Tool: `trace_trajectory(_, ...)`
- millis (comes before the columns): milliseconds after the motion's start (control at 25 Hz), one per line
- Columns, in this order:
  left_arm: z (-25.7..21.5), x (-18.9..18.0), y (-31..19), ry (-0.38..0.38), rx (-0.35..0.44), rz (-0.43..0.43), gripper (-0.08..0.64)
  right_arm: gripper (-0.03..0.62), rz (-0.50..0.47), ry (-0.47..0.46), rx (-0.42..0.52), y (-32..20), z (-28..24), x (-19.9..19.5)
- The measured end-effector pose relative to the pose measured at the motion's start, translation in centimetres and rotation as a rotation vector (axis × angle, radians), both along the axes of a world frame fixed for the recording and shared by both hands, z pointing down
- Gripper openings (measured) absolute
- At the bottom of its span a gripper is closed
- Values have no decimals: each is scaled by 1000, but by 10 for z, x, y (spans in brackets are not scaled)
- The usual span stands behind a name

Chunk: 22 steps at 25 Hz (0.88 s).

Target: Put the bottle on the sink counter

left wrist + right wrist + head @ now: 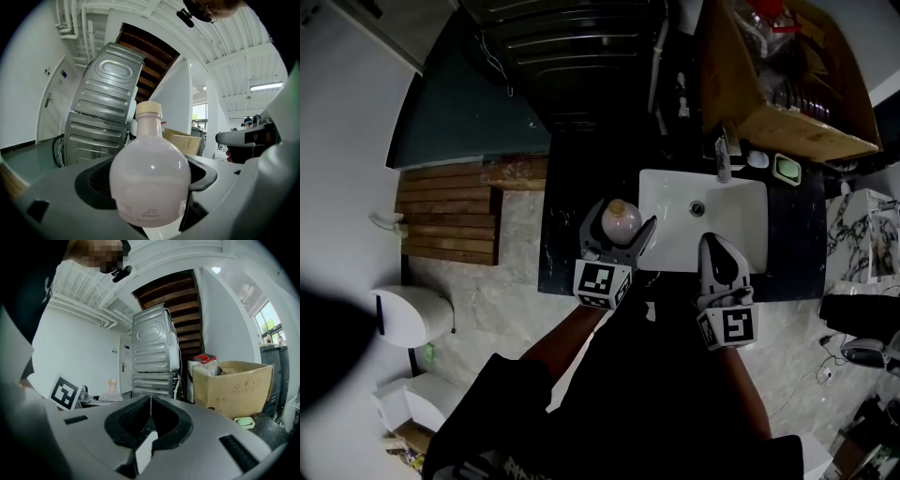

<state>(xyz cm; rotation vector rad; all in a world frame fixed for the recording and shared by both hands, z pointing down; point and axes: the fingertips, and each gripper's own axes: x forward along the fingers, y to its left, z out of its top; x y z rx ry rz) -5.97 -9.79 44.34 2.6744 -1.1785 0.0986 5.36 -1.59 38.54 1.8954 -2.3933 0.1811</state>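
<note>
Head view | 1 bottle [622, 220], clamped in left claw [621, 227] | right claw [711, 242] closed, empty | 1 sink [742, 202]

Dark counter [558, 234] runs across mid-frame, white basin [675, 234] set into it. Green soap dish [787, 169] and cardboard box [806, 131] sit upper right.

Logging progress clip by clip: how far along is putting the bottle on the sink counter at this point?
Done: the bottle is gripped between the left gripper's jaws. In hand: it is held upright over the dark counter, left of the white basin; whether its base touches yet cannot be told. Left: set it down, release. The right gripper is shut and empty.
</note>
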Motion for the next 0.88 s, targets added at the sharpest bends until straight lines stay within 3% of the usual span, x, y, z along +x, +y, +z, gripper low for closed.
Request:
trace_trajectory(560,41,42,-88,-139,7,-62,391,40,-71,-67,-24,-81,38,24)
trace_trajectory(880,81,55,-139,-172,-30,-71,391,40,-162,-23,-77,-135,59,17)
